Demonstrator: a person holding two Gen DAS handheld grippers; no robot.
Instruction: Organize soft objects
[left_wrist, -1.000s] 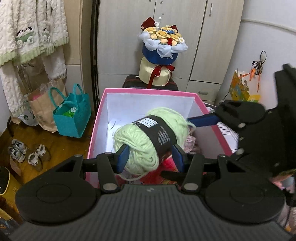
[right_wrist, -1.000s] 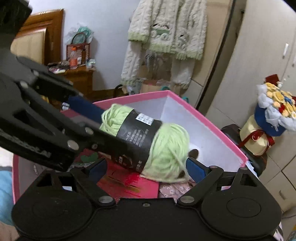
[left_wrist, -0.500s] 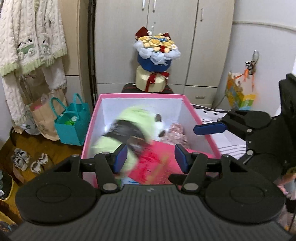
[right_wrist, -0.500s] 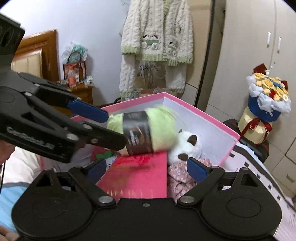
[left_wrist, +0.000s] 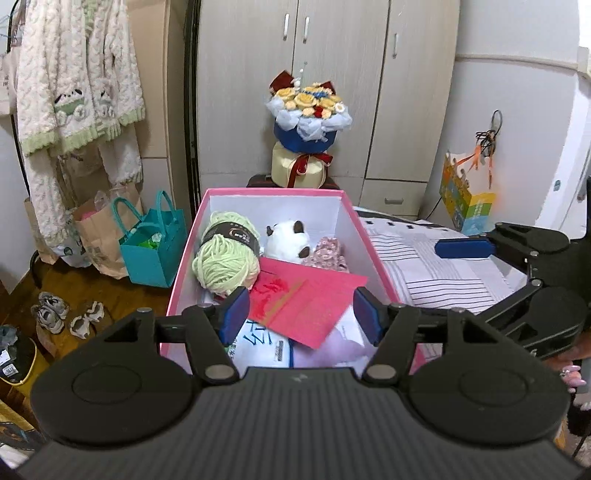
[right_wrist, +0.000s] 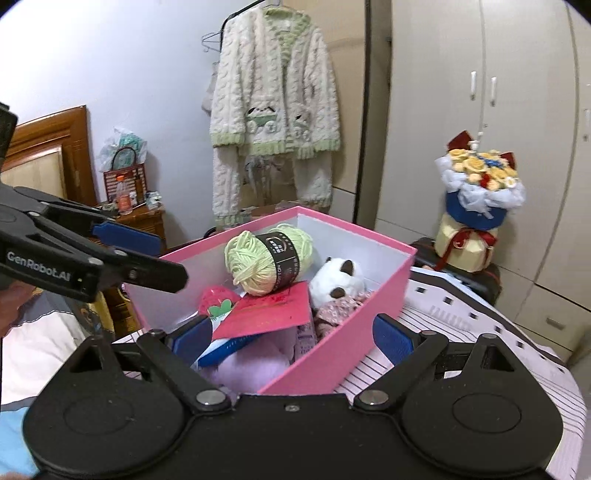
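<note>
Green yarn ball (left_wrist: 225, 258) is lying in the pink box (left_wrist: 373, 254), far left corner, beside the panda plush (left_wrist: 286, 242). We are judging it light and squashy, best pinched across its black band. Our left gripper (left_wrist: 298, 314) is opening, empty; our right gripper (right_wrist: 291, 338) is standing spread, holding nothing.

From my seat: purple soft item (right_wrist: 247, 365) mostly buried under the pink card (right_wrist: 269, 314) and behind my right gripper's housing. Panda plush (left_wrist: 286, 240) lower body hidden. Yarn label (right_wrist: 282, 258) print too small to read. Shoes (left_wrist: 50, 312) on the floor, detail unclear.
</note>
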